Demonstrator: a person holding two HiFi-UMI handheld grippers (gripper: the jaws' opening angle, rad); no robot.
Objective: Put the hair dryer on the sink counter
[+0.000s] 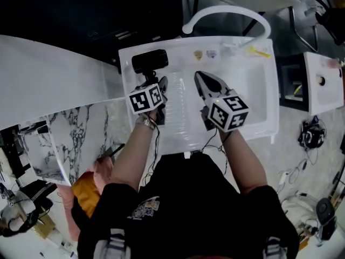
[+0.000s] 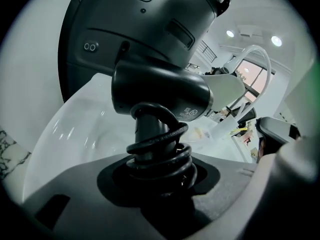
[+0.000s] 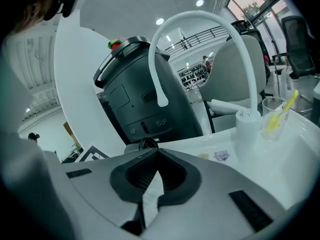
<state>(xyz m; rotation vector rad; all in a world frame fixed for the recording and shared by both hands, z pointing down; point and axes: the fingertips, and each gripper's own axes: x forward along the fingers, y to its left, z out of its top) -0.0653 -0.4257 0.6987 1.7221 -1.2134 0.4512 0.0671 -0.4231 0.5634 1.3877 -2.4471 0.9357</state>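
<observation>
Hair dryer [image 1: 150, 61] clamped in left gripper [image 1: 153, 83], coiled cord [image 2: 160, 151] seen only there, right gripper [image 3: 156, 151] closed

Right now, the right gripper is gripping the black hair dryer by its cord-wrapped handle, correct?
Not quite: the left gripper is gripping the black hair dryer by its cord-wrapped handle, as the left gripper view shows. The right gripper holds nothing.
</observation>
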